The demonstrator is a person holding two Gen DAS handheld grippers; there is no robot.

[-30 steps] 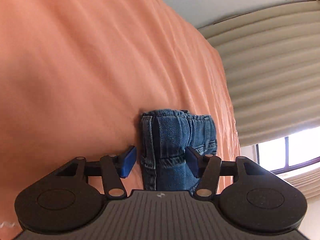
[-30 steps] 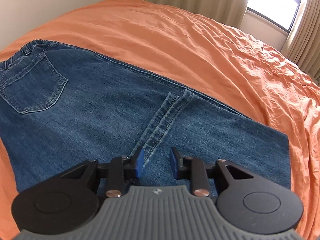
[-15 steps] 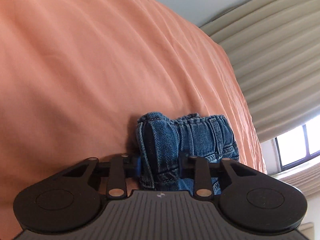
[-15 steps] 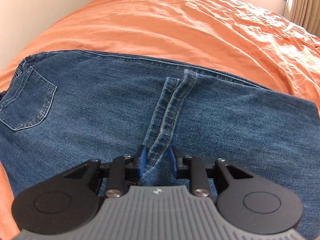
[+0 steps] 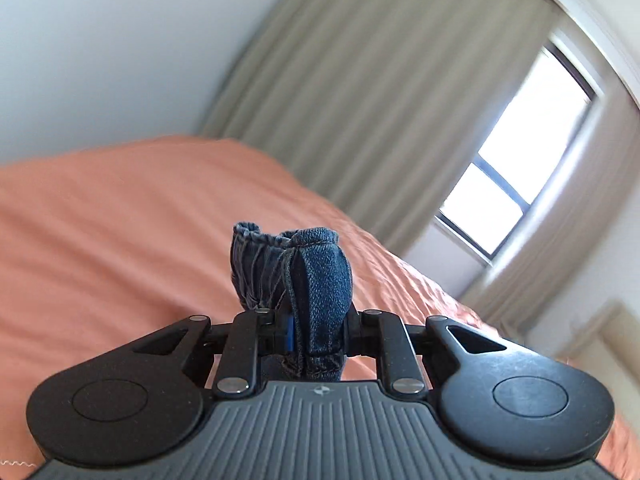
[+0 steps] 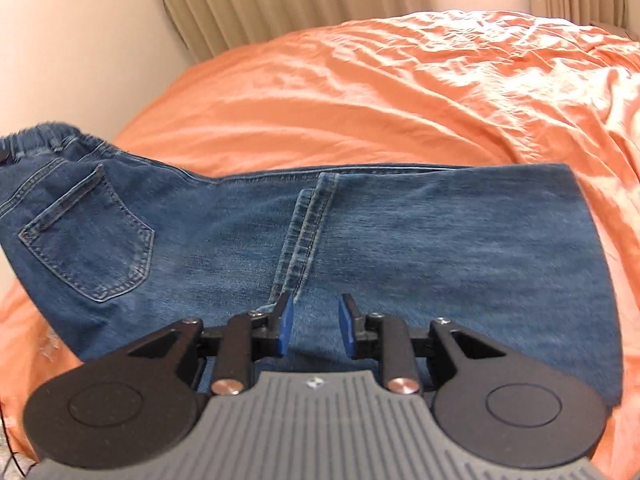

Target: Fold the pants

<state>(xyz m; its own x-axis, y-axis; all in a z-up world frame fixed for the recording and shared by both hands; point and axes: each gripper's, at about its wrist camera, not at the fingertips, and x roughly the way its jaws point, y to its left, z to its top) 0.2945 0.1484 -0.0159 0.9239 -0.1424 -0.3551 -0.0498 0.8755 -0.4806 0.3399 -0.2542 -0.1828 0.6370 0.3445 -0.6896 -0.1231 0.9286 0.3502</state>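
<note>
Blue denim pants lie folded lengthwise across the orange bed cover, back pocket and elastic waistband at the left. My right gripper hovers low over the near middle of the pants, just short of the inseam. Its blue pads stand a little apart with nothing pinched between them. In the left wrist view, my left gripper has its jaws closing on a bunched waistband corner of the pants, which stands up between the pads, raised above the bed cover.
Beige curtains and a bright window stand beyond the far side of the bed. A pale wall runs along the bed's left side. The cover is wrinkled to the right of the pants.
My left gripper closed on the waistband corner, then rose and rolled, lifting it off the bed. My right gripper shifted across the pants; the inseam that ran between its fingers now lies just ahead.
</note>
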